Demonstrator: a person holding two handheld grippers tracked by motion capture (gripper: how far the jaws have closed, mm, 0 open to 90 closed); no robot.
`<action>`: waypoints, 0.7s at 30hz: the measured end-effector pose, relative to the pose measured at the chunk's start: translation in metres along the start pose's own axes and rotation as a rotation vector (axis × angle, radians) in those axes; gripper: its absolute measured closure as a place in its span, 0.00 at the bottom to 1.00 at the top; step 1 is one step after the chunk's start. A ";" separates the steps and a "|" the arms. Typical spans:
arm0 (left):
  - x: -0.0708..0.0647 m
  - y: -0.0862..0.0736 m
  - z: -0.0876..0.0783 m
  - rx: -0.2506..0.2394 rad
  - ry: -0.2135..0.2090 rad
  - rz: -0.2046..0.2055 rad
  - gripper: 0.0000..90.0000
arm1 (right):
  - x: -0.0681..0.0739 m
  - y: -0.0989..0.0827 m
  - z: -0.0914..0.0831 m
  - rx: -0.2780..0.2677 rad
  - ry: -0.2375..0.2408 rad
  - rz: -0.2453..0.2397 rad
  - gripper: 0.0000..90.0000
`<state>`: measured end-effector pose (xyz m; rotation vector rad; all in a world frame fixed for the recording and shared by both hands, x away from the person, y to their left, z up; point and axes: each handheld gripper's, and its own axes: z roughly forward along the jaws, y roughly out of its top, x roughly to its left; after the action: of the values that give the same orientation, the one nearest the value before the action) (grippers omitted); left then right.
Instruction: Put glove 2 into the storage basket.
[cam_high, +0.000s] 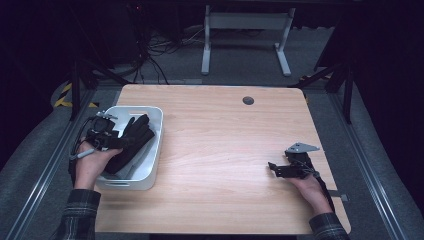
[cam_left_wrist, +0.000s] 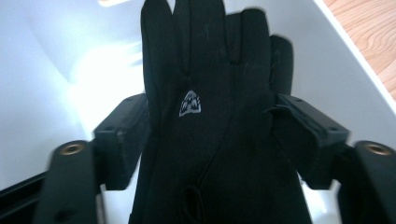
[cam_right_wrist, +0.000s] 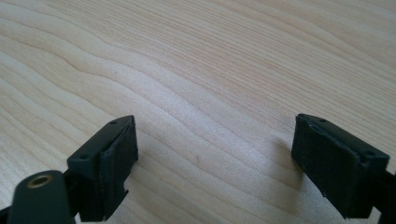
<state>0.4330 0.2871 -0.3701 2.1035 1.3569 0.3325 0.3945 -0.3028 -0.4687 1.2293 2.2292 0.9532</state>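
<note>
The black glove (cam_left_wrist: 215, 116) lies limp in the white bin (cam_high: 152, 150), between the left gripper (cam_high: 111, 134)'s spread jaws, unpinched. Soft, light, floppy: best pinched mid-palm. The right gripper (cam_right_wrist: 215, 158) gapes, holding nothing.

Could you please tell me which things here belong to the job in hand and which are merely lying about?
Part of the job:
- black glove, between the jaws
- white bin, glove inside
- left gripper, at the glove

Lying about:
- right gripper, open over bare table
- table's round hole
</note>
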 end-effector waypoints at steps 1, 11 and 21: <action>-0.002 0.001 -0.002 -0.011 0.005 0.007 0.29 | 0.000 0.000 0.000 0.000 0.000 0.000 0.17; -0.023 0.016 -0.009 -0.058 -0.046 0.058 0.18 | 0.000 0.000 0.000 0.000 0.000 0.000 0.17; -0.050 0.031 -0.011 -0.112 -0.117 0.105 0.17 | 0.000 0.000 0.000 0.000 0.000 0.000 0.16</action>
<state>0.4278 0.2374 -0.3373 2.0722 1.1371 0.3154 0.3945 -0.3028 -0.4687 1.2291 2.2291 0.9534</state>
